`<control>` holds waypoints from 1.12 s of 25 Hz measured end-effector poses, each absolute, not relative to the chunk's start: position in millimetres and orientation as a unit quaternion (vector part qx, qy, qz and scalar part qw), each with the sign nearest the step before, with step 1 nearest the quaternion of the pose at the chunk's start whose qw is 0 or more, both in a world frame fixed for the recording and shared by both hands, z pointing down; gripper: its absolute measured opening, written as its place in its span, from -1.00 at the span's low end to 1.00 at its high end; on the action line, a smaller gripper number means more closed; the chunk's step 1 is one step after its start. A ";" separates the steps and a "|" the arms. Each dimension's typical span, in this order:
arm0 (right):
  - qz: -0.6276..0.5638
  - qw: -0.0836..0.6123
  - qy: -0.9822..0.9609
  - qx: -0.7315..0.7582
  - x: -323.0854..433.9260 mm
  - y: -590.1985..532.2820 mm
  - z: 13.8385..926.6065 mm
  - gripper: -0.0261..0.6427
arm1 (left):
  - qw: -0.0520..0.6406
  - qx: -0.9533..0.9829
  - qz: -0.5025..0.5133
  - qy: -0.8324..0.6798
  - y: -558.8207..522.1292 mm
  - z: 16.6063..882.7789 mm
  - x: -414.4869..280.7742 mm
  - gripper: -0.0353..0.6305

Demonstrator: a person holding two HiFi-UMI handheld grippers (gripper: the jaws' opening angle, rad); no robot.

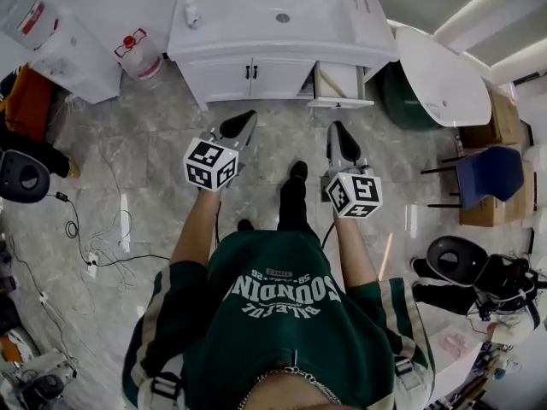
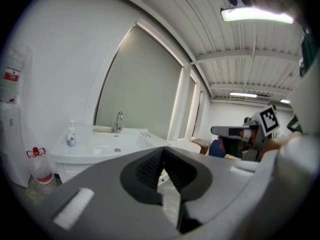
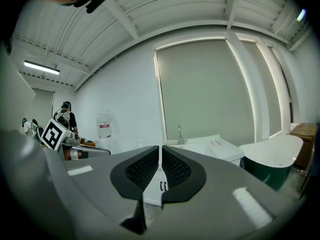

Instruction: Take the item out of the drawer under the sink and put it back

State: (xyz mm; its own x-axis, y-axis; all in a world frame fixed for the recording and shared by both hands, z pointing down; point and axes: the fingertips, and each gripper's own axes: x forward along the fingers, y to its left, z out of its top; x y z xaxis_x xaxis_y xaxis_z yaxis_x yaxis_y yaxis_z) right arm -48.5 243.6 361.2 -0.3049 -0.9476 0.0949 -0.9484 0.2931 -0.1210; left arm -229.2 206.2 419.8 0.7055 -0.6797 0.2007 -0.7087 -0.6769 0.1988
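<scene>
Head view: both grippers shut and empty, short of the open drawer

A water jug [image 1: 137, 54] stands on the floor at the far left, just beside the white sink cabinet [image 1: 256, 24], whose two doors [image 1: 252, 73] are closed. The left gripper [image 1: 246, 120] is held out over the floor in front of those doors and points up-frame toward the cabinet. In the left gripper view, its jaws meet at the tips with nothing between them. The right gripper [image 1: 338, 130] is held level beside it, well apart from it, and points the same way. In the right gripper view its dark pads [image 3: 177, 171] lie together, with only the door handles showing in the slit.

Just right of the doors, the drawer [image 1: 340, 88] stands pulled out of the cabinet toward the person. Its long axis runs from the cabinet front toward the right gripper, which is near it but not touching. The inside of the drawer looks pale, and the item in it is too small to make out. Further right are a white tub [image 1: 440, 75] and a blue chair [image 1: 487, 176].
</scene>
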 end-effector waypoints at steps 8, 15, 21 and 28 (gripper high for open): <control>0.109 -0.002 -0.823 0.557 -5.6 117.4 375.3 -0.91 | 0.147 0.897 0.064 -0.413 105.8 426.7 -182.1 -0.74; 0.113 0.008 -0.848 0.517 32.0 17.4 370.2 -0.91 | 0.167 0.878 0.059 -0.445 28.7 425.7 -129.1 -0.74; 0.111 0.006 -0.866 0.487 48.2 -32.1 369.6 -0.91 | 0.168 0.869 0.066 -0.461 -10.7 422.0 -96.9 -0.74; 0.114 -0.004 -0.873 0.473 49.7 -43.9 372.4 -0.91 | 0.173 0.865 0.079 -0.464 -22.7 426.1 -83.9 -0.74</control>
State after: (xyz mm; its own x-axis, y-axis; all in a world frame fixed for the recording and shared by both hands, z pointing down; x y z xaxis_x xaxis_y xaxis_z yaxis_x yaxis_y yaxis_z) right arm 49.7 -43.9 372.4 -0.5519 -0.8278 0.1006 -0.8259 0.5260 -0.2029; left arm -83.9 -22.7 426.1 0.5569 -0.7759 0.2965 -0.8302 -0.5098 0.2255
